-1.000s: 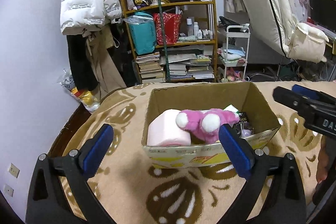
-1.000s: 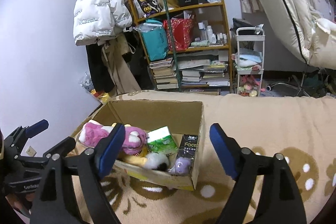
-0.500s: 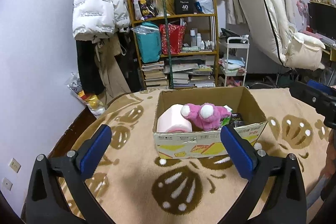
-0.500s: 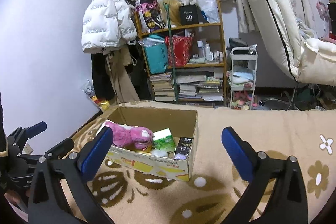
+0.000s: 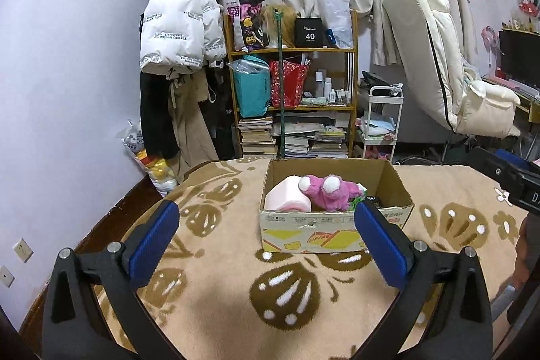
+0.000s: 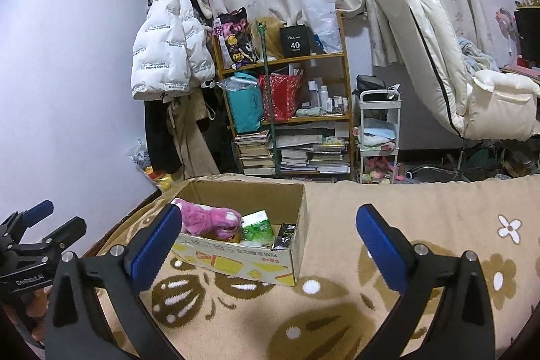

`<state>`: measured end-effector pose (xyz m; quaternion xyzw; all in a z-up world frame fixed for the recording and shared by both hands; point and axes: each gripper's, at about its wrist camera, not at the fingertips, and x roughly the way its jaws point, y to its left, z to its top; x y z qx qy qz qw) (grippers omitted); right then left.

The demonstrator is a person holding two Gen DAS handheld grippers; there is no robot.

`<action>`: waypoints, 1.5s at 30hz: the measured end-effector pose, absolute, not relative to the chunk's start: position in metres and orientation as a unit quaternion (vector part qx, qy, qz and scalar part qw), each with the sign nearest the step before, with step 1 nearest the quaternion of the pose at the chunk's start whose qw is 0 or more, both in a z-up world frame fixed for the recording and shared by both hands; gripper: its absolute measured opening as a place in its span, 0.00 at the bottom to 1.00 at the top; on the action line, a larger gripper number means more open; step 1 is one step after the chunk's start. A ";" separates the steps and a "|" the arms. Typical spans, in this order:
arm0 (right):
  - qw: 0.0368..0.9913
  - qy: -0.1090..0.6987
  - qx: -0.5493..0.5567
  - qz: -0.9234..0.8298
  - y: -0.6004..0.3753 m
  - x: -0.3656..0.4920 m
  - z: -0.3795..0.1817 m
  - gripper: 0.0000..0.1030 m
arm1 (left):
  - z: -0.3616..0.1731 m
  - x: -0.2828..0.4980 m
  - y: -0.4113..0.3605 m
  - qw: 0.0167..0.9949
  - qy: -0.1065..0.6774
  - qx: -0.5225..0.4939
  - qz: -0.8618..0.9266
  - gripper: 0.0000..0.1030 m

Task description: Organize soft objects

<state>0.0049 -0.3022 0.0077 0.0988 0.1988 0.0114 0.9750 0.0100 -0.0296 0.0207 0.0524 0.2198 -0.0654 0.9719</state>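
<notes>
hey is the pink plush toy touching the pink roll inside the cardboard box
Touching. In the left wrist view the pink plush toy leans against the pink roll inside the cardboard box, with no gap between them.

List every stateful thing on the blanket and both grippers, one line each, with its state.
Brown cardboard box: open-topped, upright on the tan patterned blanket.
Pink plush toy: lying inside the box.
Pink toilet-paper roll: inside the box, on its side.
Green tissue pack: inside the box.
Left gripper: open, empty.
Right gripper: open, empty.
</notes>
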 end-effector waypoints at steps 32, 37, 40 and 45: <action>0.976 0.199 0.084 -0.001 -0.305 0.002 0.004 1.00 | 0.011 0.020 -0.038 0.968 0.234 0.062 -0.072 0.99; 0.976 0.197 0.089 -0.004 -0.305 0.002 0.003 1.00 | 0.010 0.020 -0.039 0.967 0.233 0.064 -0.074 0.99; 0.976 0.196 0.093 -0.007 -0.306 0.001 0.003 1.00 | 0.010 0.018 -0.039 0.968 0.231 0.065 -0.068 0.99; 0.976 0.196 0.095 -0.008 -0.307 0.001 0.002 1.00 | 0.008 0.021 -0.038 0.967 0.237 0.061 -0.068 0.99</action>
